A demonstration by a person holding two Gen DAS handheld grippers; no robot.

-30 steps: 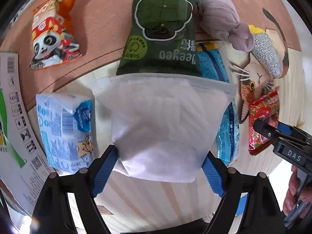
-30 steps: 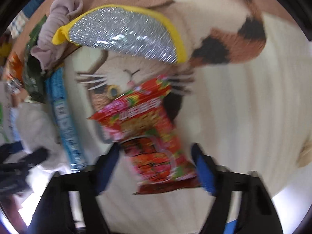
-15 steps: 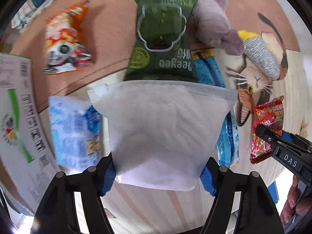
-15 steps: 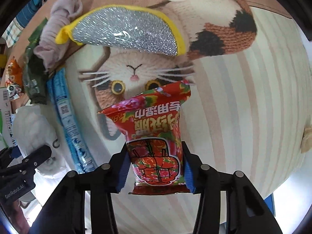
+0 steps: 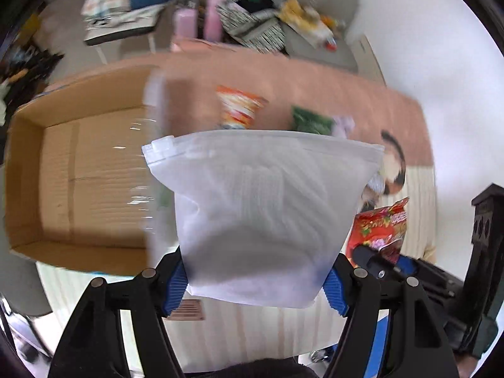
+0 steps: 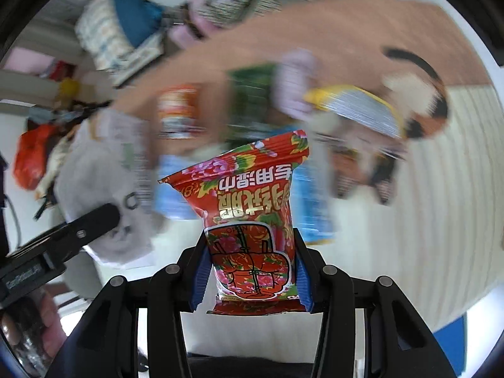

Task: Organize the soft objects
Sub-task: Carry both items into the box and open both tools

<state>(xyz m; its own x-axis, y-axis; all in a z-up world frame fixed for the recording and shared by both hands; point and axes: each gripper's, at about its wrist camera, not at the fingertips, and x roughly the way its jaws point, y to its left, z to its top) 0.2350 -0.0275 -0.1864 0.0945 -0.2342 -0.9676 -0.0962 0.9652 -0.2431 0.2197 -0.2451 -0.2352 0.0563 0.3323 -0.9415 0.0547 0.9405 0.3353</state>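
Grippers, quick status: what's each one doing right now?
Left gripper: closed on the white zip pouch.
Right gripper: closed on the red floral packet.

The left gripper (image 5: 256,278), black-framed with ribbed blue pads (image 5: 176,283), is clamped on a frosted white zip pouch (image 5: 261,208). The right gripper (image 6: 252,278) pinches a red floral wet-wipe packet (image 6: 249,220) upright between its narrowly set fingers.
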